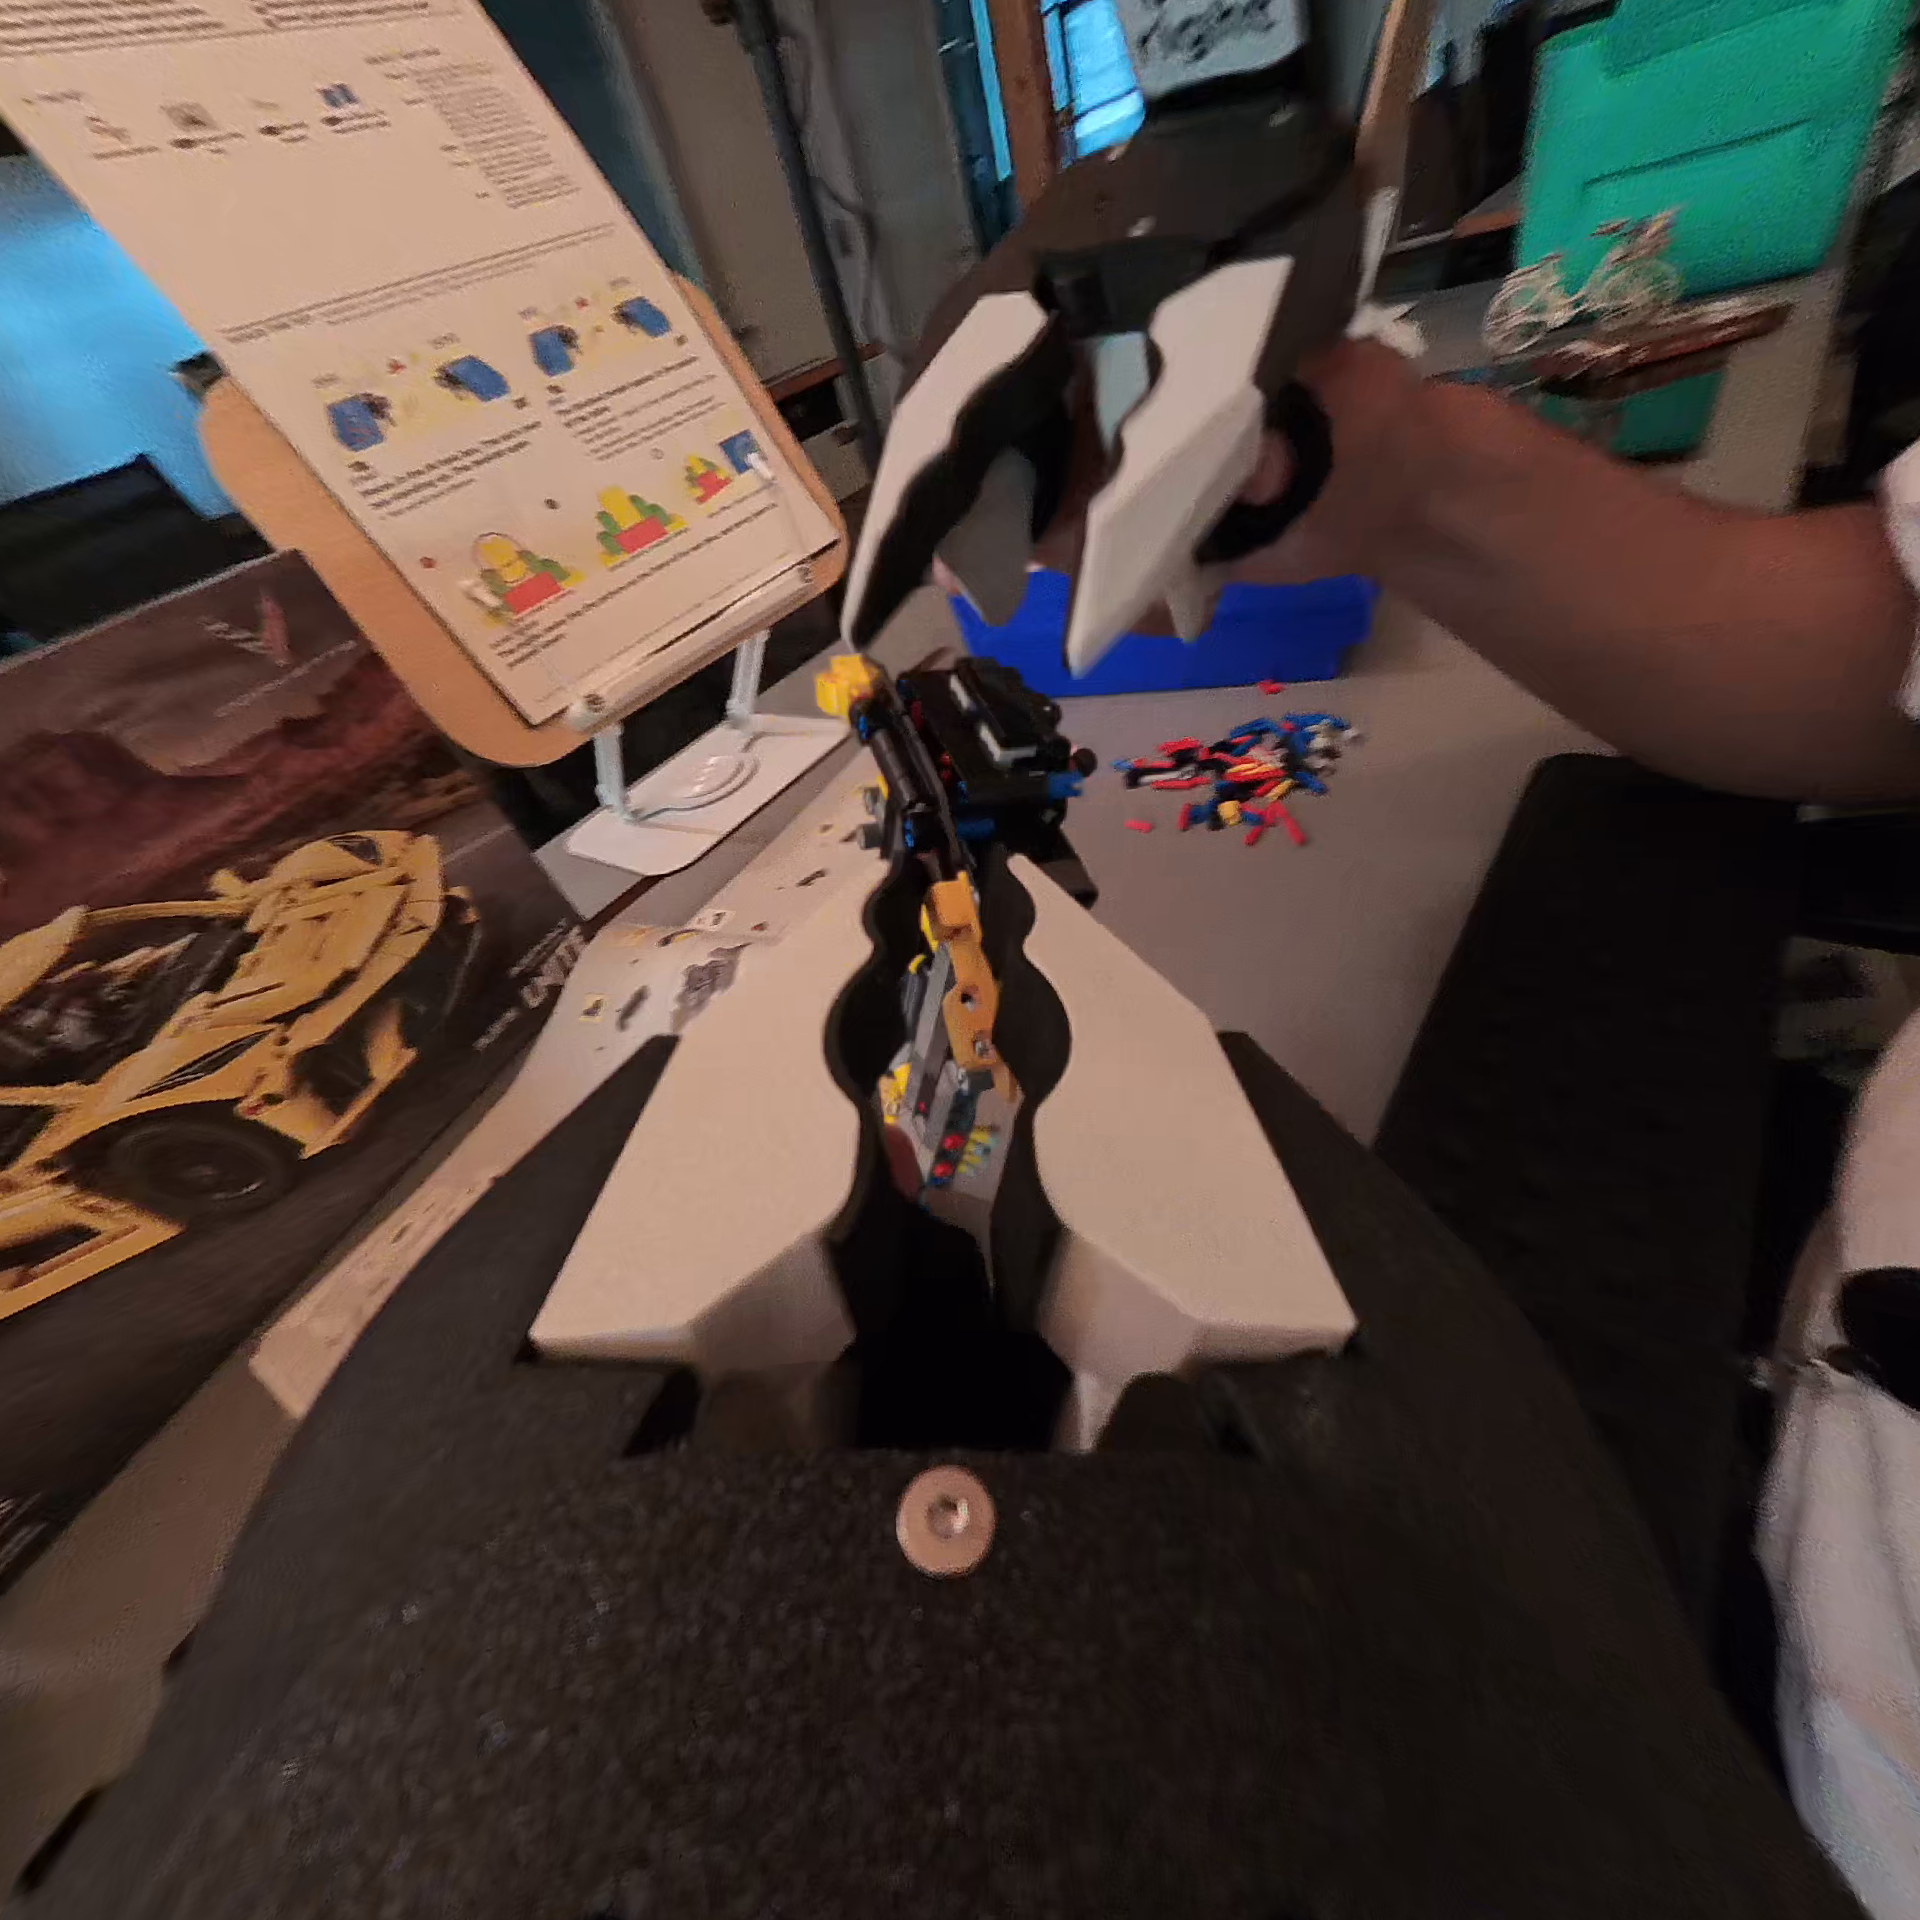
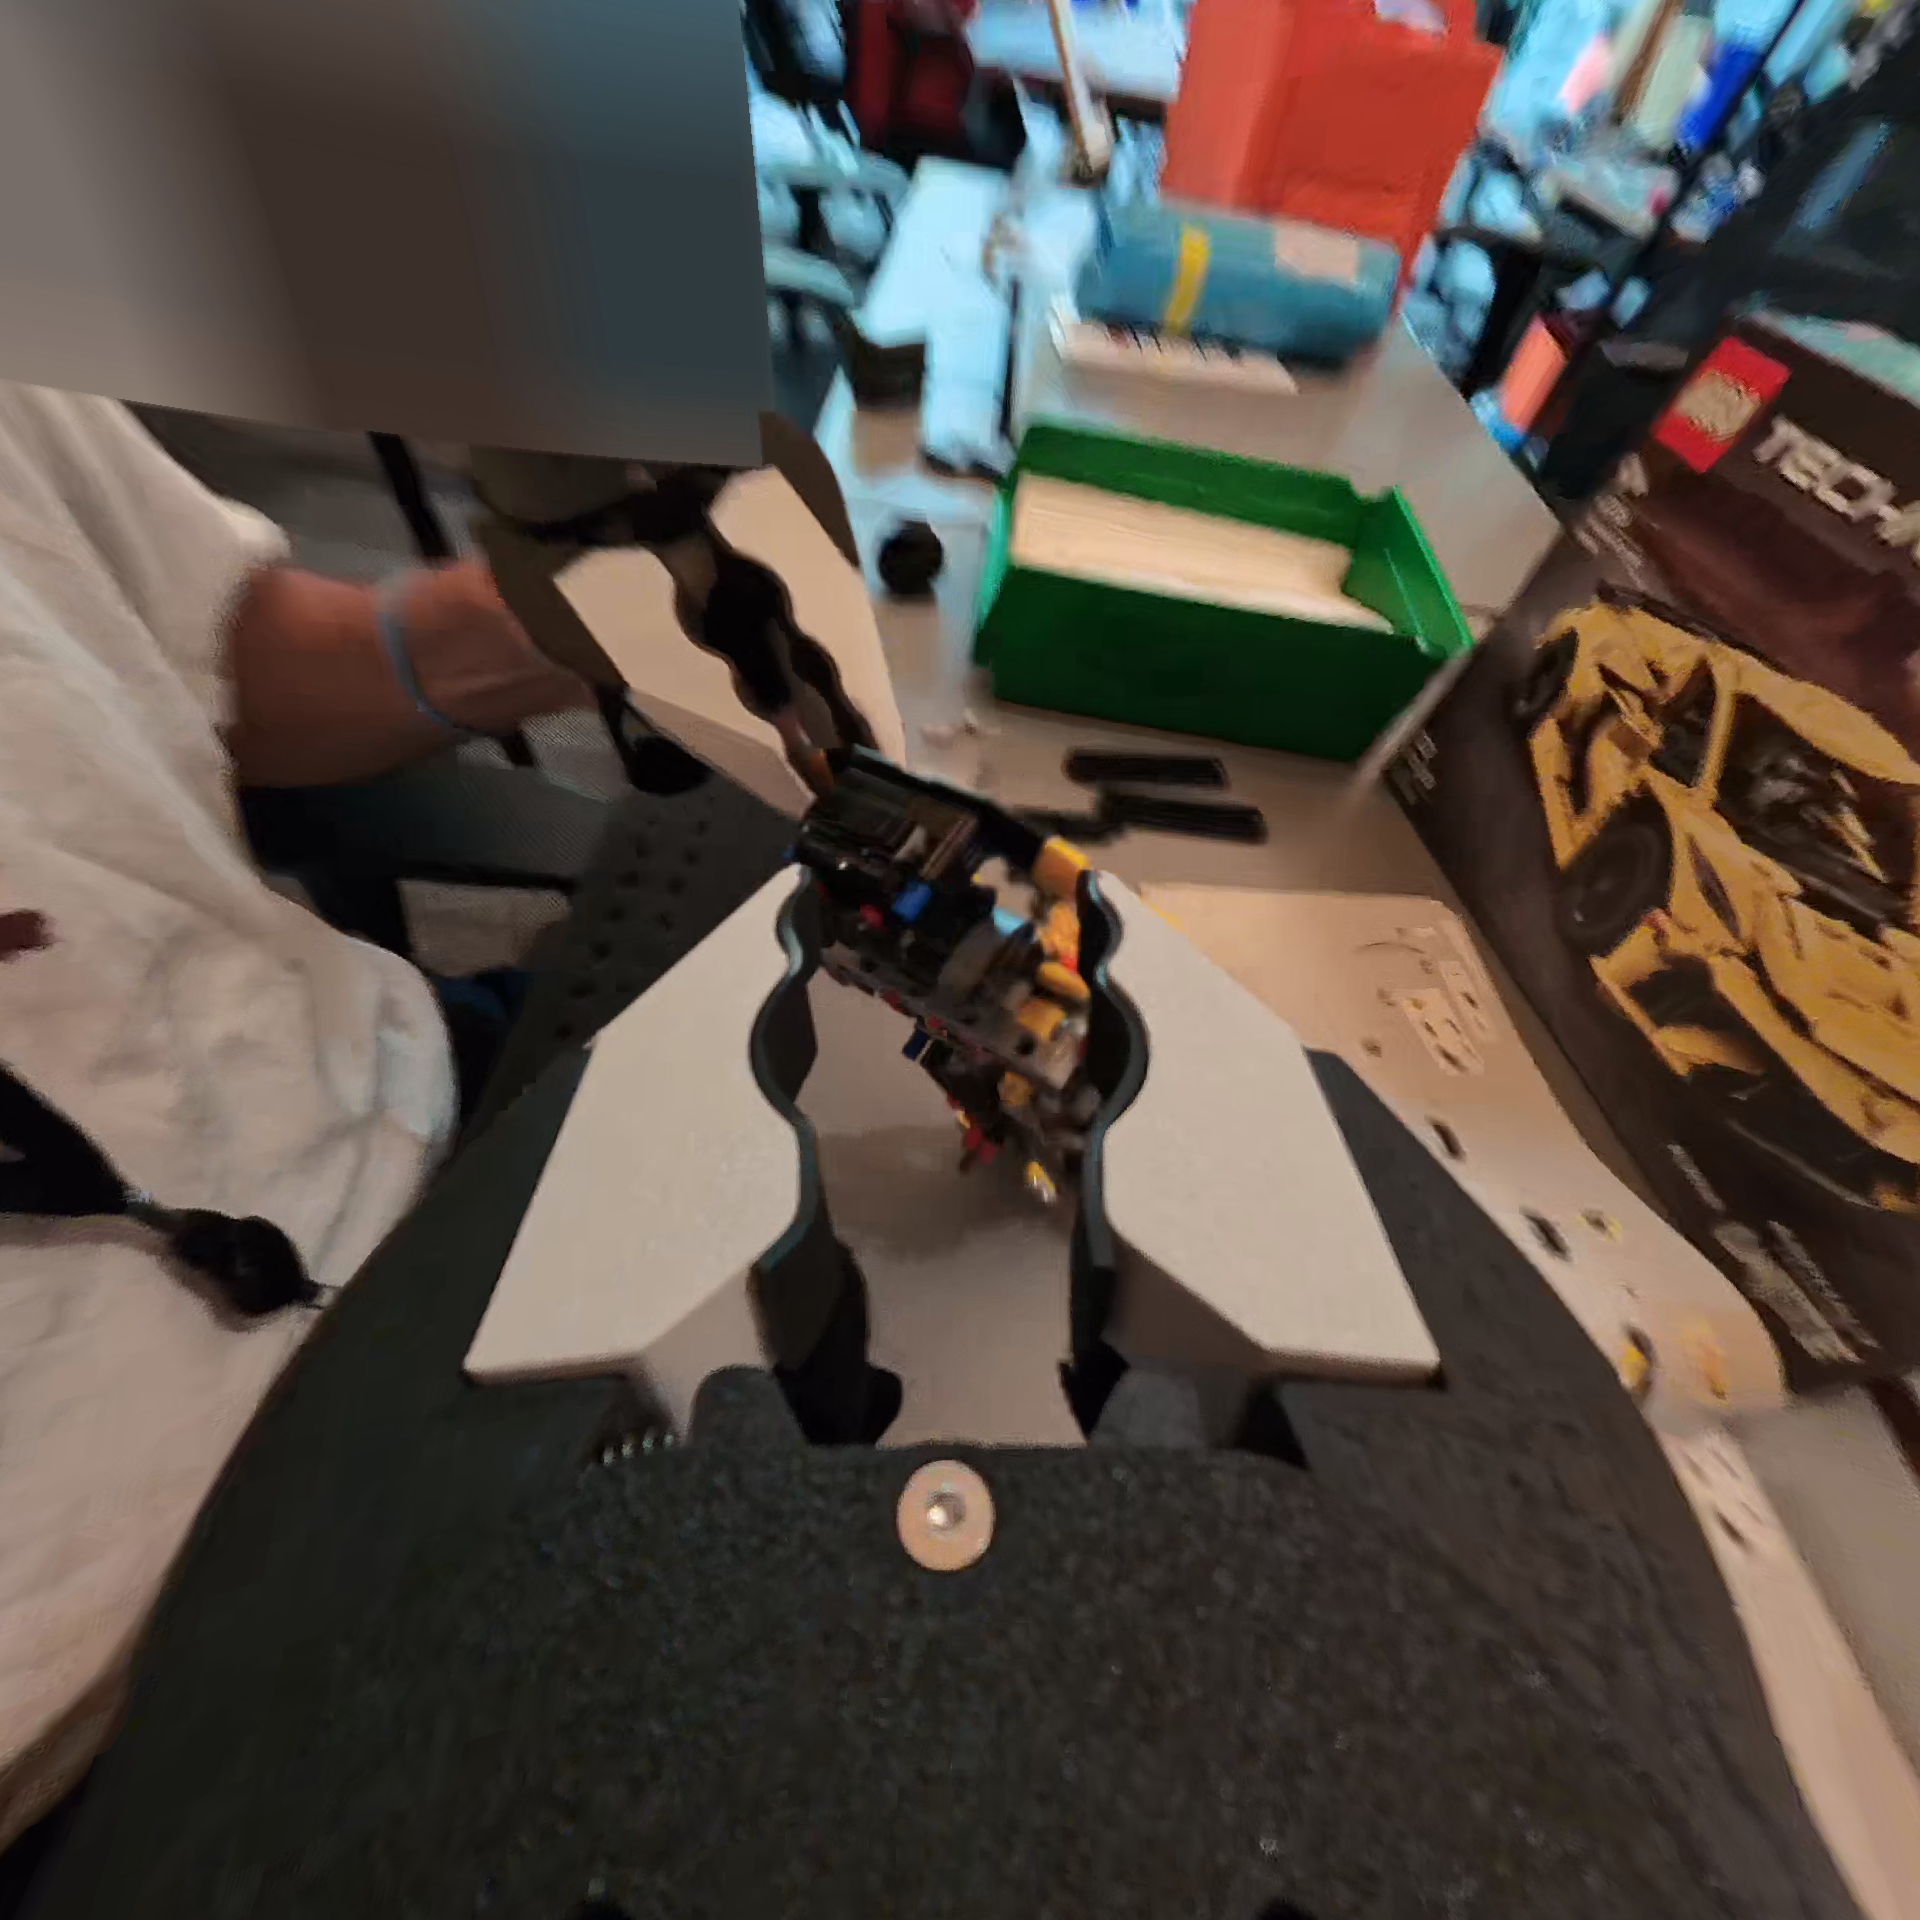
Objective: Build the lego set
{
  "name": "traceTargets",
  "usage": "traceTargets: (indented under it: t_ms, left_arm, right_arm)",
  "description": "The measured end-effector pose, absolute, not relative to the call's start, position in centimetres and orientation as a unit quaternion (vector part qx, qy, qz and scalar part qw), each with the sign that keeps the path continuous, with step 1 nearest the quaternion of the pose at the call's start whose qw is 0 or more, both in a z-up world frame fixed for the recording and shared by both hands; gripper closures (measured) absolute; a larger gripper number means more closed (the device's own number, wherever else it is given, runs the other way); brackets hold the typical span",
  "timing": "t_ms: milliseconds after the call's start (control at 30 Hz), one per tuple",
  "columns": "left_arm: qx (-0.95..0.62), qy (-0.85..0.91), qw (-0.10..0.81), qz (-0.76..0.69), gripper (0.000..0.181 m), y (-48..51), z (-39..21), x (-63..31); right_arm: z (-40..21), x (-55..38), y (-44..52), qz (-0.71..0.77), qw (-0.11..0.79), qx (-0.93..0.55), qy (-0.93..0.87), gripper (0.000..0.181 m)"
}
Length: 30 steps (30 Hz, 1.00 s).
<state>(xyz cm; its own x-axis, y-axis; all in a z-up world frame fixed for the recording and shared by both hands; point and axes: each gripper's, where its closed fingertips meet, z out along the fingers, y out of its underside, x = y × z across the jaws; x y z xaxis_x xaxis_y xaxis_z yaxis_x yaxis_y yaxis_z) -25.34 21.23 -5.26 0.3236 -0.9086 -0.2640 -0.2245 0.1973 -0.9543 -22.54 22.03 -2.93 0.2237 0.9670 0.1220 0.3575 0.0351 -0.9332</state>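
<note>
The partly built lego model [image 1: 971,743] is a black frame with yellow, grey and blue parts. My left gripper [image 1: 951,883] is shut on its yellow-and-grey end [image 1: 961,997] and holds it above the table. My right gripper [image 1: 971,644] hovers open just above the model's far end, pointing down. In the right wrist view the model [image 2: 935,914] sits between and below my open right gripper [image 2: 945,888], close to the right finger. The left gripper [image 2: 821,764] clamps the model's far end from the upper left.
A pile of small red, blue and yellow pieces [image 1: 1236,769] lies by a blue bin [image 1: 1268,644]. An instruction board [image 1: 468,343] stands at the left. The set's box [image 2: 1714,883] and open booklet [image 2: 1434,997] are on the right. A green bin [image 2: 1195,644] and black beams [image 2: 1153,795] lie beyond. About 5 cm separates my left fingertips from my right.
</note>
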Motion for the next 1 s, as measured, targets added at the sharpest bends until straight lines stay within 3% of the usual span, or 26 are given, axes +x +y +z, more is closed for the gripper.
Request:
traceTargets:
  t_ms: [67,233,400,467,567,733,1000]
  left_arm:
    - [-0.552,0.511,0.573,-0.326,0.172,20.7,-5.2,-25.5]
    - [-0.516,0.541,0.538,-0.391,0.172,19.3,-5.4,-25.3]
    - [-0.486,0.554,0.514,-0.439,0.175,18.7,-5.1,-25.3]
    - [-0.485,0.556,0.513,-0.439,0.175,18.9,-5.1,-25.4]
    - [-0.486,0.56,0.507,-0.439,0.174,19.0,-5.3,-25.4]
    - [-0.475,0.589,0.486,-0.438,0.174,18.4,-5.7,-25.5]
    - [-0.455,0.654,0.435,-0.42,0.174,16.3,-6.9,-24.8]
  right_arm:
    - [-1.1,-21.4,22.0,0.404,0.498,-0.566,-0.517,0.139]
    - [-3.5,-21.2,21.5,0.485,0.469,-0.499,-0.544,0.135]
    - [-4.6,-22.7,19.2,0.523,0.419,-0.457,-0.585,0.153]
    - [-5.3,-23.0,18.9,0.512,0.408,-0.457,-0.602,0.154]
    - [-5.1,-22.8,19.3,0.482,0.438,-0.454,-0.608,0.174]
    - [-6.1,-22.8,18.8,0.359,0.431,-0.474,-0.678,0.173]
    - [-7.9,-21.7,16.5,0.193,0.292,-0.542,-0.764,0.173]
